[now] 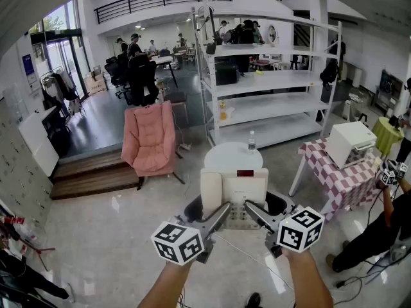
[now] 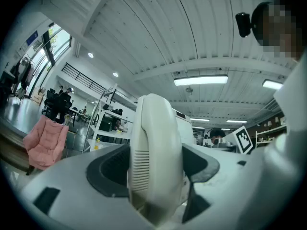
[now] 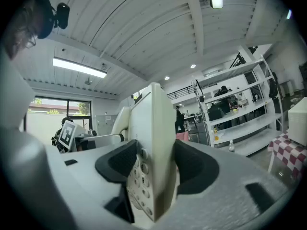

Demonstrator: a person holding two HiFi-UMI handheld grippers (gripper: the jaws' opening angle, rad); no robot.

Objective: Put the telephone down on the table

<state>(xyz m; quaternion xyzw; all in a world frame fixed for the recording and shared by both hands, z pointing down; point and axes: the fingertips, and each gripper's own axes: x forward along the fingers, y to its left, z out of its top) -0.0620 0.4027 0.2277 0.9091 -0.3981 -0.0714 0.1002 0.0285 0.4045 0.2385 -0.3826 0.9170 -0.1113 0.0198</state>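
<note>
- Plainly the telephone (image 1: 234,191) is up in the air, carried between both tools above the floor, its long axis running away from the person and the handset along its left side
- The left gripper (image 1: 220,215) has its jaws set wide and closed on the handset side; the right gripper (image 1: 252,210) has its jaws just as wide and closed on the keypad edge
- Both come in at the near end, so neither hand is nearer
- The round white tabletop (image 1: 221,156) lies straight ahead, past the telephone's far end and lower, so the coming move is judged to be forward, then down
- Only the head view shows that tabletop and the bottle (image 1: 252,141) on its far side
- Only the gripper views show the pads against either flank of the telephone
</note>
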